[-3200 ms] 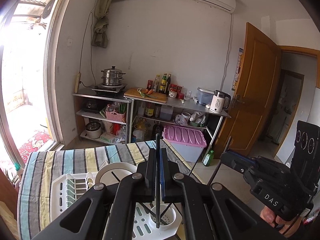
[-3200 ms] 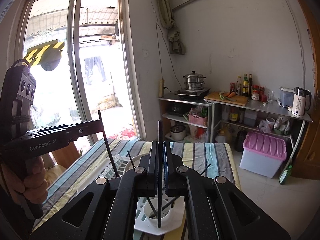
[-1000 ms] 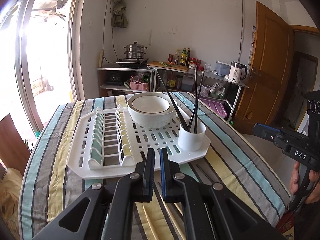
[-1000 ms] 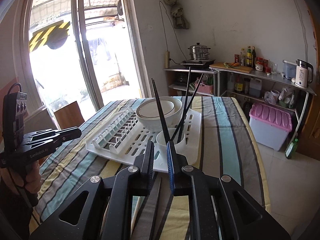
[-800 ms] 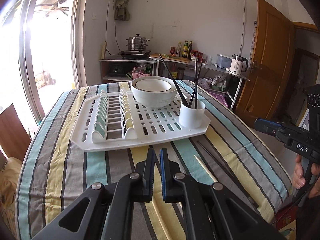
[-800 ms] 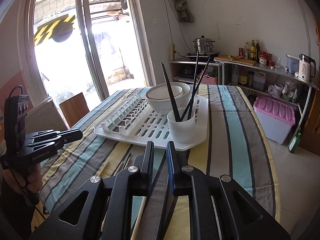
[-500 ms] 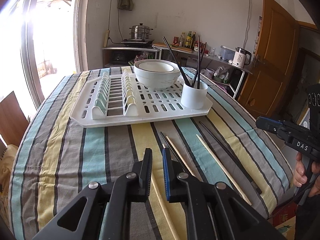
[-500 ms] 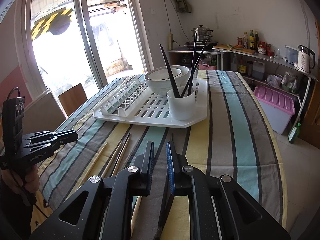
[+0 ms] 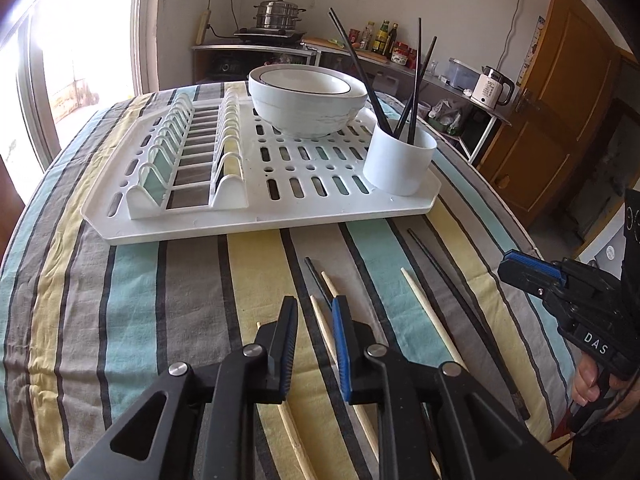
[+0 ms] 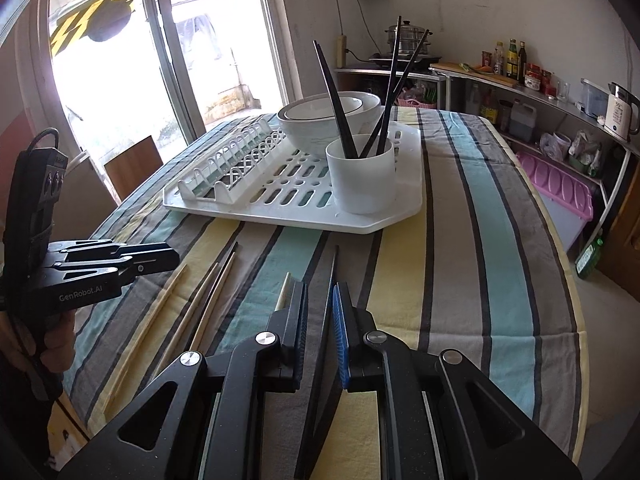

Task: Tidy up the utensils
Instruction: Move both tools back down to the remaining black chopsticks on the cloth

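Striped tablecloth [image 9: 132, 292] carries loose chopsticks lying lengthwise ahead of both grippers, the left gripper [image 9: 313, 316] slightly parted and empty over a pale chopstick [image 9: 322, 326], the right gripper [image 10: 320, 304] likewise straddling a dark chopstick [image 10: 331, 280], cup [image 10: 362, 178] beyond.

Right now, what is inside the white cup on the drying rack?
Three black chopsticks stand leaning in the white cup on the drying rack. Its wall hides their lower ends and the bottom.

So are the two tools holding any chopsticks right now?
No. The left tool and right tool are both open and hold nothing; the loose chopsticks lie on the striped cloth.
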`<state>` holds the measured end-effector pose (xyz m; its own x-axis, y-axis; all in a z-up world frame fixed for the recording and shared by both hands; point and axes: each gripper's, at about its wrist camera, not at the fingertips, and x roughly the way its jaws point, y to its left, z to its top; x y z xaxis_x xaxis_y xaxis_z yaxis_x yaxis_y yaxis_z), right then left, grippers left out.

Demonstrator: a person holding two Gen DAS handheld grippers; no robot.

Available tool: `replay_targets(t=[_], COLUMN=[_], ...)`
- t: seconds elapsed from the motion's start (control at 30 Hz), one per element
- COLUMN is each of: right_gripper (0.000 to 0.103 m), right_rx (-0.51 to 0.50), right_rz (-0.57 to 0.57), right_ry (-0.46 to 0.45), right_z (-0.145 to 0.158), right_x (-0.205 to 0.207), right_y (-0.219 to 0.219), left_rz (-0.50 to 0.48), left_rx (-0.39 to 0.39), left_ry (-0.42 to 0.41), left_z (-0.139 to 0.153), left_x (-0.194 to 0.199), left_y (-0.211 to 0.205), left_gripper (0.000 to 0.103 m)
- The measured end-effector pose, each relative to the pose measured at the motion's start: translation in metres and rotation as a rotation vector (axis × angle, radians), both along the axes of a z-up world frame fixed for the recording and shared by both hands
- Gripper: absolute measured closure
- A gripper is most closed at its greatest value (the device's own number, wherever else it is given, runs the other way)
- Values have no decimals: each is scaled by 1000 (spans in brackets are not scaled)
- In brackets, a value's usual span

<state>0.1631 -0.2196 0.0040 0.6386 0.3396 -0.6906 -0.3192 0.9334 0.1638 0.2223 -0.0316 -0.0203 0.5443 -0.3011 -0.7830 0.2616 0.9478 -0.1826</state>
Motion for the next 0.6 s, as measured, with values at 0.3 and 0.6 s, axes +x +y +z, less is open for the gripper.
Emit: replay_targets(t=[0.3,0.6], right_gripper=[90,90], right_rx=[-9,-43], right_rz=[21,29], right_ry=[46,87], right_z=[-15,-29], right_x=[17,32], right_y=[6,10], left_rz=[14,0], left_rx=[23,48], left_ry=[86,81], left_z=[-22,-27], left_x=[39,47], left_y=[-11,-27], left_gripper=[86,86])
